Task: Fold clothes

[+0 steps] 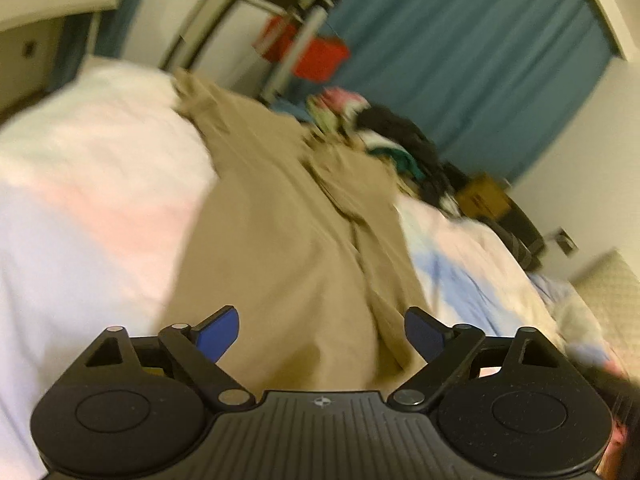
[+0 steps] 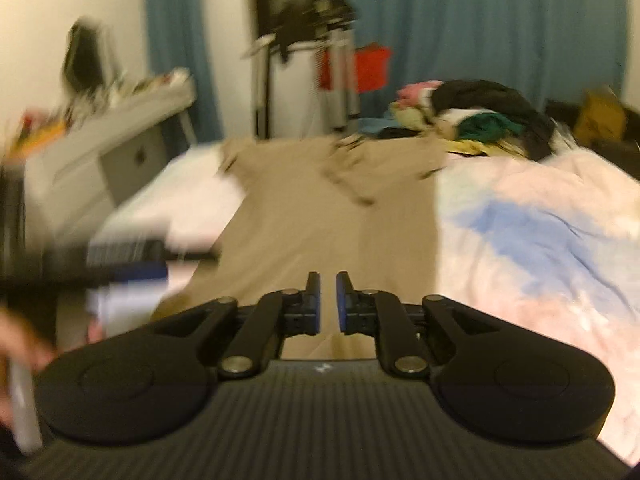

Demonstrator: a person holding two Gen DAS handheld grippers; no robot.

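The left gripper [image 1: 322, 334] gapes wide and empty above the khaki trousers [image 1: 288, 232], which lie lengthwise on the pastel duvet [image 1: 80, 208], probably smoothed for a fold. The right gripper [image 2: 328, 300] shows a narrow gap and grips nothing. Behind them are a laundry heap [image 2: 476, 116] and blue curtains [image 2: 480, 20].

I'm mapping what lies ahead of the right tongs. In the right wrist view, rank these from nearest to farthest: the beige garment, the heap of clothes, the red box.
1. Beige garment: spread on the bed straight ahead, running under the right tongs.
2. Heap of clothes: far end of the bed, to the right.
3. Red box: beyond the bed, by the blue curtain.
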